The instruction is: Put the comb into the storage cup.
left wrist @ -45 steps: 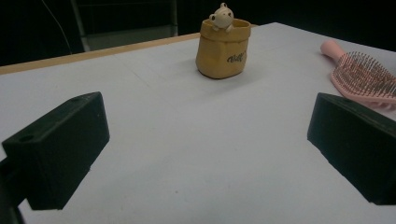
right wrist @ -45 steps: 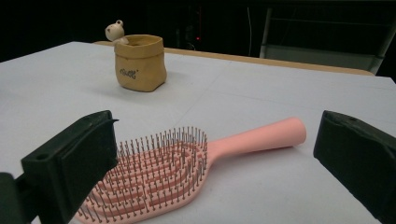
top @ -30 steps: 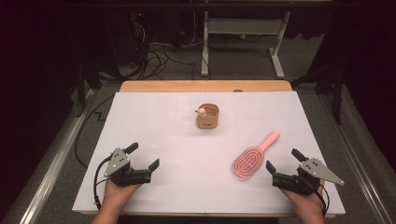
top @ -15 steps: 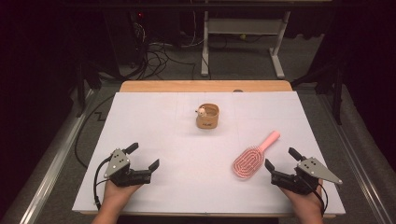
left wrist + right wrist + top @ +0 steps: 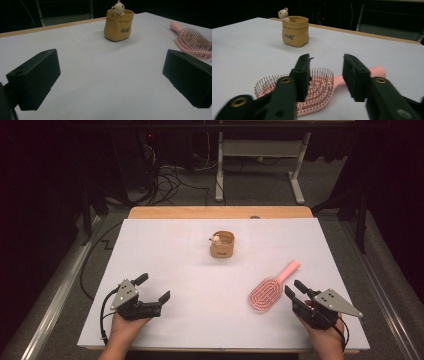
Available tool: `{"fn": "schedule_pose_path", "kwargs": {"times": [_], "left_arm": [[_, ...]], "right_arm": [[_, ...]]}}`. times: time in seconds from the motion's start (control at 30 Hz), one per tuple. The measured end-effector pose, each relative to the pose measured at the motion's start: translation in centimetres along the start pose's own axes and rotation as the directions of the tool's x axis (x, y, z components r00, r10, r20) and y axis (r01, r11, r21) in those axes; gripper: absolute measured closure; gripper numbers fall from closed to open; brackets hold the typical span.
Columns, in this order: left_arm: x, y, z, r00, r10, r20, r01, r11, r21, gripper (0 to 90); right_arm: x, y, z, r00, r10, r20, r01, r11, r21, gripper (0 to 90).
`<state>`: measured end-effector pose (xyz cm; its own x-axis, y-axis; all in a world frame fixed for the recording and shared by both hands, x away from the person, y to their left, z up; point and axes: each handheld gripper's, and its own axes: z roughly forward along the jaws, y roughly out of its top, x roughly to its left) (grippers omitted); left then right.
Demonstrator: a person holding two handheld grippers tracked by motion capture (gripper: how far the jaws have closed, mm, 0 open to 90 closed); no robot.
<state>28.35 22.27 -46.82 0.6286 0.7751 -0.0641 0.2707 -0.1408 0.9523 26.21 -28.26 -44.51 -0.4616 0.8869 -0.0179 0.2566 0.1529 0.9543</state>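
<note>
A pink hairbrush (image 5: 267, 292) lies bristles up on the white table cover (image 5: 190, 265), its handle pointing to the far right. My right gripper (image 5: 293, 287) rests just behind the brush head. Its jaws have just been closing and now stand partly apart with nothing between them; in the right gripper view (image 5: 327, 72) the hairbrush (image 5: 319, 83) lies just beyond the tips. My left gripper (image 5: 154, 287) sits near the front left with jaws wide apart and empty (image 5: 110, 80). A tan pouch (image 5: 222, 246) with a small bear figure (image 5: 216, 239) on its rim stands at the middle back.
The wooden table edge (image 5: 220, 212) runs along the far side. Beyond it are a dark floor, cables (image 5: 165, 180) and a white stand (image 5: 260, 155). From the left gripper view the pouch (image 5: 118, 25) is ahead and the hairbrush (image 5: 193, 41) is to the right.
The right gripper's jaws have drawn much closer together. Both hands have stayed where they were, and the hairbrush and pouch have not moved.
</note>
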Motion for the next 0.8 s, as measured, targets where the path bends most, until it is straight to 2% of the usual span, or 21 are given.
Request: {"fn": "schedule_pose_path", "kwargs": {"times": [0.1,0.17,0.23,0.27,0.3,0.33,0.4,0.43,0.57,0.67,0.73,0.77,0.8], "left_arm": [[0.1,0.0,0.0,0.9999,-0.012,0.010,0.012,0.9999,0.004,2.2],[0.1,0.1,0.1,0.9999,-0.011,0.011,0.011,0.9999,0.005,2.2],[0.1,0.1,0.1,0.9999,-0.008,0.007,0.008,1.0000,0.005,2.2],[0.1,0.2,0.0,1.0000,-0.004,0.002,0.004,1.0000,0.000,2.2],[0.1,0.2,-0.1,1.0000,0.004,-0.006,-0.005,0.9999,-0.016,2.2],[0.1,0.2,-0.1,1.0000,0.004,-0.006,-0.005,0.9999,-0.016,2.2],[0.1,0.2,-0.1,1.0000,0.006,-0.004,-0.006,0.9997,-0.022,2.2],[0.1,0.2,0.0,1.0000,0.005,0.000,-0.005,0.9997,-0.025,2.2],[0.0,0.1,0.4,0.9997,0.025,0.001,-0.025,0.9995,-0.017,2.2],[0.0,0.1,0.4,0.9996,0.027,0.003,-0.027,0.9996,-0.007,2.2],[-0.1,0.1,0.5,0.9995,0.032,0.005,-0.032,0.9994,-0.011,2.2],[-0.1,0.1,0.4,0.9993,0.038,0.008,-0.037,0.9993,-0.009,2.3],[-0.1,0.1,0.4,0.9993,0.038,0.008,-0.037,0.9993,-0.009,2.3]], "right_arm": [[0.1,0.1,0.2,0.9999,0.005,-0.011,-0.004,1.000,0.016,76.1],[0.1,0.2,0.3,0.9999,0.004,-0.012,-0.004,1.000,0.020,78.0],[0.3,0.3,0.5,0.9998,-0.001,-0.020,0.002,0.999,0.035,85.3],[0.3,0.3,0.5,0.9998,-0.001,-0.020,0.002,0.999,0.035,85.3],[0.4,0.4,0.6,0.9992,0.013,-0.037,-0.012,0.999,0.046,90.0],[0.4,0.4,0.6,0.9992,0.013,-0.037,-0.012,0.999,0.046,90.0],[0.4,0.3,1.1,0.9965,0.023,-0.080,-0.018,0.997,0.069,90.0],[0.4,0.3,1.1,0.9965,0.023,-0.080,-0.018,0.997,0.069,90.0],[0.6,0.6,1.7,0.9921,0.029,-0.122,-0.020,0.997,0.081,90.0],[1.3,0.8,2.3,0.9890,0.026,-0.145,-0.012,0.995,0.096,90.0],[2.1,0.9,2.7,0.9859,0.015,-0.167,0.004,0.994,0.111,90.0],[2.9,1.1,3.0,0.9832,-0.001,-0.182,0.023,0.992,0.123,90.0],[2.9,1.1,3.0,0.9832,-0.001,-0.182,0.023,0.992,0.123,90.0]]}}
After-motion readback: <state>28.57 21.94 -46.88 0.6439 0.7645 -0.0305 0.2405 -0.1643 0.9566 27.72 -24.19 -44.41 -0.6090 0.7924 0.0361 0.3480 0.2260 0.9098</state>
